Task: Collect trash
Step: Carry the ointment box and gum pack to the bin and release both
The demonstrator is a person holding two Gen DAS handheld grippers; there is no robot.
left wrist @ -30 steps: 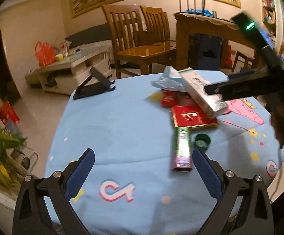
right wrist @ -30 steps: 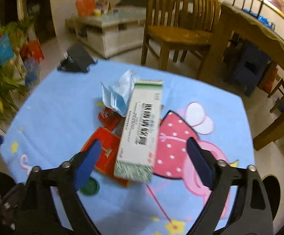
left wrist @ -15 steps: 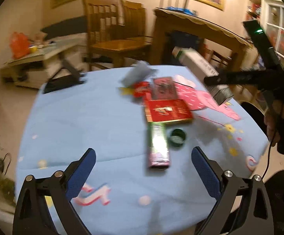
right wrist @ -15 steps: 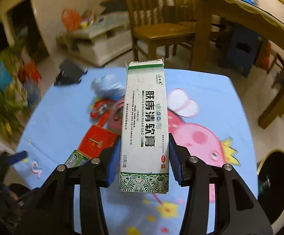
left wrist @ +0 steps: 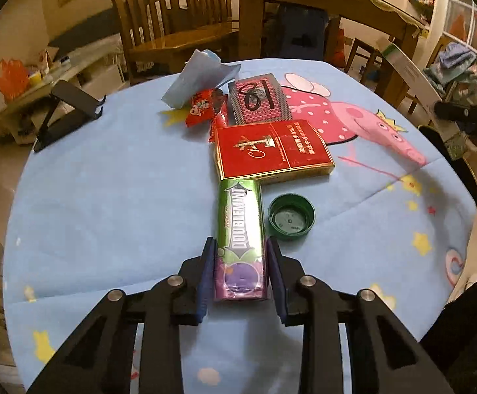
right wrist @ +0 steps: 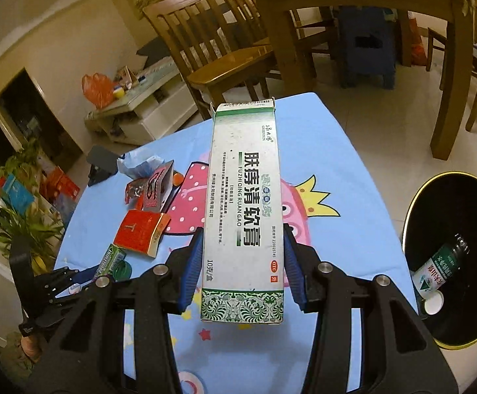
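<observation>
A green and purple gum pack [left wrist: 240, 226] lies flat on the blue tablecloth [left wrist: 107, 197]. My left gripper [left wrist: 240, 241] is down over its near end. The jaws are closing, and both blue pads touch the pack's long sides. The pack also shows at the lower left of the right wrist view [right wrist: 108, 259]. My right gripper [right wrist: 242, 231] is shut on a long white and green ointment box [right wrist: 243, 197] and holds it in the air over the table's right side. From the left wrist view that box [left wrist: 406, 69] sticks up at the far right.
A red cigarette box [left wrist: 271, 149], a green bottle cap [left wrist: 291, 216], a patterned card box [left wrist: 258, 101], a red wrapper [left wrist: 202, 106] and a crumpled blue mask [left wrist: 199, 75] lie behind the pack. A black stand [left wrist: 67, 108] sits far left. A black bin [right wrist: 416, 203] on the floor holds a bottle [right wrist: 442, 269].
My left gripper came down and forward over the gum pack, and its jaws narrowed onto it. My right gripper shut on the ointment box, lifted it and carried it right, and the bin came into view.
</observation>
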